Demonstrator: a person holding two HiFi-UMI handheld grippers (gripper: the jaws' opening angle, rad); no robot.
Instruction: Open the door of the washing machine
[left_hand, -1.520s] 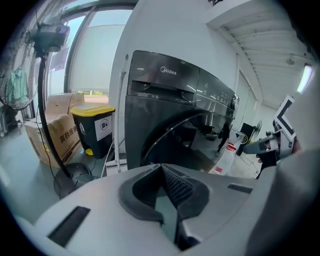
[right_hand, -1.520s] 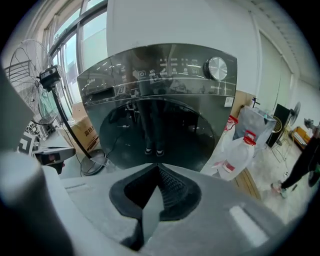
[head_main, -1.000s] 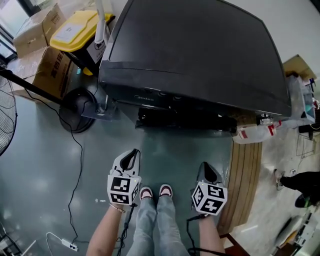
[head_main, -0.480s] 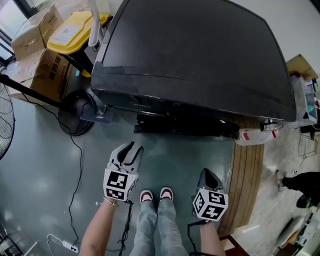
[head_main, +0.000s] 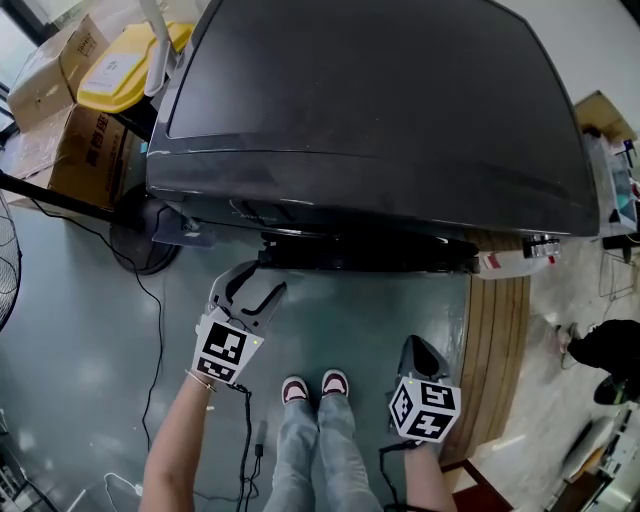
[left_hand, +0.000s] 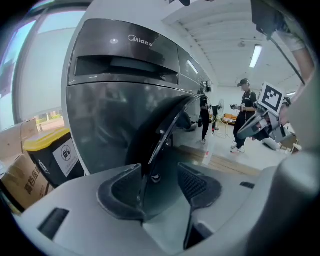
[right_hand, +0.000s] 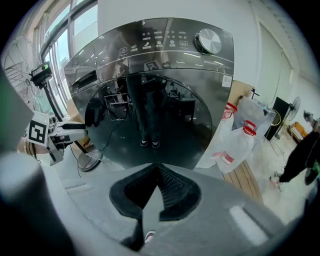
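The dark washing machine (head_main: 380, 100) stands in front of me, and its round glass door (right_hand: 150, 125) looks closed against the front. My left gripper (head_main: 268, 276) is at the machine's lower left front. Its jaws have just been opening and stand open. In the left gripper view the door's curved rim (left_hand: 167, 130) shows in the gap of the left gripper (left_hand: 159, 172), and neither pad presses on it. My right gripper (head_main: 413, 342) hangs back at the right, above the floor. It also appears as the right gripper (right_hand: 159, 170) facing the door, shut and empty.
A yellow-lidded bin (head_main: 120, 65) and cardboard boxes (head_main: 85, 150) stand left of the machine, with a fan base (head_main: 140, 240) and a cable (head_main: 150, 340) on the floor. White plastic bags (right_hand: 240, 135) and a wooden platform (head_main: 500, 350) are at the right. A person (left_hand: 243, 115) stands far off.
The left gripper has moved forward to the machine's lower left front, rolled, and gone from shut to open. The right gripper has stayed about where it was, shut.
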